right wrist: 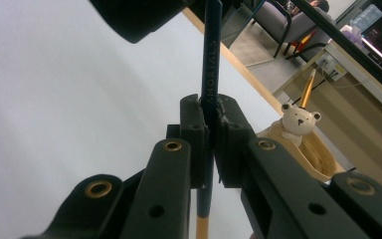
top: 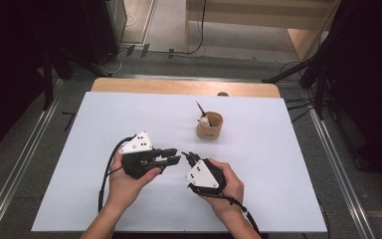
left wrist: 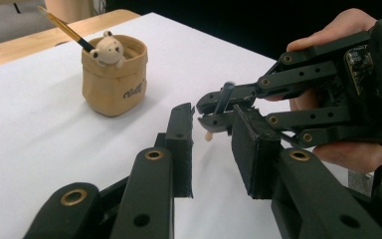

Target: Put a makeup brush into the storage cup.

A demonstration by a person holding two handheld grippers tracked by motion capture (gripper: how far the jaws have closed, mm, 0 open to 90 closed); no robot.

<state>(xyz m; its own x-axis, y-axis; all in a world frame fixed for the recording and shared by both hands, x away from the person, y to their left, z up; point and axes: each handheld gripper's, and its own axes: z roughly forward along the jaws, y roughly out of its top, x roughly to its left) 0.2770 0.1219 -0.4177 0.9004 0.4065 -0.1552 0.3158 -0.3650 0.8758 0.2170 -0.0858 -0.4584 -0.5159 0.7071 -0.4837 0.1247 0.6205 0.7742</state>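
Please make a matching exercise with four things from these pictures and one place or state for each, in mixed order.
1. dark blue wooden pencil
2. left tool
3. small white bear figure
4. right tool

a. open
b. inside the tan round pot
c. shut on the pencil
d. clamped between two black jaws

Pairs: 1-d, 2-a, 3-b, 4-c

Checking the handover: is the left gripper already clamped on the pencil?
No: in the left gripper view the left gripper stands open, while the right gripper holds the pencil.
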